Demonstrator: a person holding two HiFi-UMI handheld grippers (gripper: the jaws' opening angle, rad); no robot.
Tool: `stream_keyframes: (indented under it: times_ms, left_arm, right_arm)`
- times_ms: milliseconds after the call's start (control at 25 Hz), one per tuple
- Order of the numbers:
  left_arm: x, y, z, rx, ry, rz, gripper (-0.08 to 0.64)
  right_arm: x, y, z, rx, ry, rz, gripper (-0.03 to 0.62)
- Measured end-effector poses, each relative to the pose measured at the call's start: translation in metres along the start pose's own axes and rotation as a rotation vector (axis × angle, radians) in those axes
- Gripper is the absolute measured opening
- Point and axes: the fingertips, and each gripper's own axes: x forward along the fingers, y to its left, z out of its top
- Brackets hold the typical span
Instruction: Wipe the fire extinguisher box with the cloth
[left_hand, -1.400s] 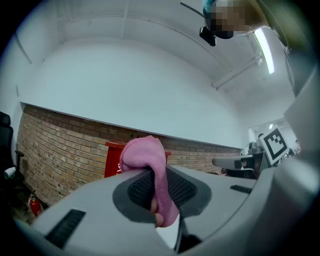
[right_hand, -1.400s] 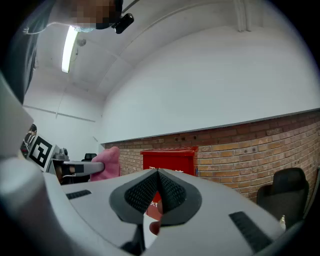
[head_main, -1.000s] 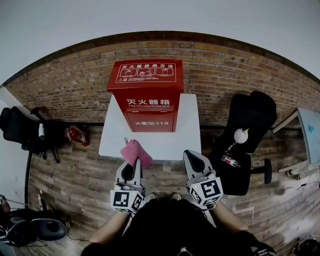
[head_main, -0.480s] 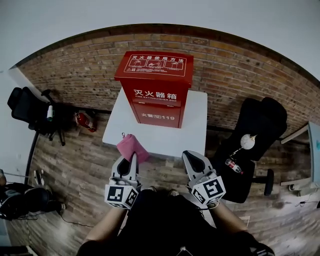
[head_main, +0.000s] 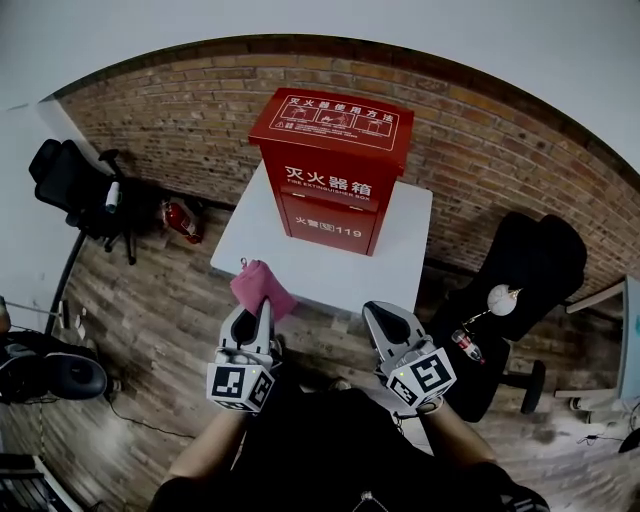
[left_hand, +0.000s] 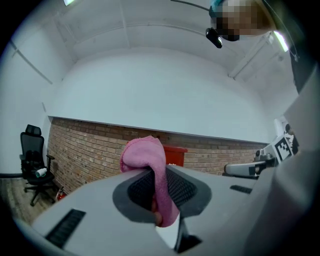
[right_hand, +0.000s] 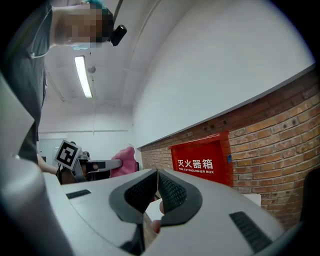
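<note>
There are one red fire extinguisher box (head_main: 331, 170), one white table (head_main: 400, 262), one pink cloth (head_main: 262, 287) and two grippers, with two black chairs, one (head_main: 70, 178) off to the left and one (head_main: 535, 270) to the right. The box stands upright on the table, ahead of both grippers, its long axis vertical and its lettered front turned toward them. The left gripper (head_main: 262, 306) has its jaws pressed together on the cloth, which bunches out past the tips toward the table's near edge and hangs down between the pads. The right gripper (head_main: 385, 314), beside it and level with it, has its jaws together with nothing between them.
</note>
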Motion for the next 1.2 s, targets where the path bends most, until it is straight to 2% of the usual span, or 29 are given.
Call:
stream_keyframes:
  times_ms: [120,320,680,1000,1200]
  left_arm:
    - [0.003,0.009,0.006,0.008,-0.021,0.015,0.081]
    - [0.013,0.032,0.01,0.023,-0.033,-0.009,0.081]
    - [0.06,0.11,0.02,-0.003,-0.008,-0.067,0.081]
    - [0.127,0.2,0.04,-0.051,0.012,-0.171,0.081]
    - [0.173,0.244,0.048,-0.07,0.038,-0.258,0.081]
  right_arm:
    - [0.008,0.0,-0.004,-0.014,0.013,0.023,0.021]
    - [0.032,0.003,-0.012,-0.034,0.03,0.036,0.021]
    - [0.115,0.013,-0.009,-0.081,0.024,0.025,0.021]
    - [0.225,0.015,0.018,-0.117,-0.039,-0.047,0.021]
    - [0.286,0.009,0.042,-0.148,-0.08,-0.138,0.021]
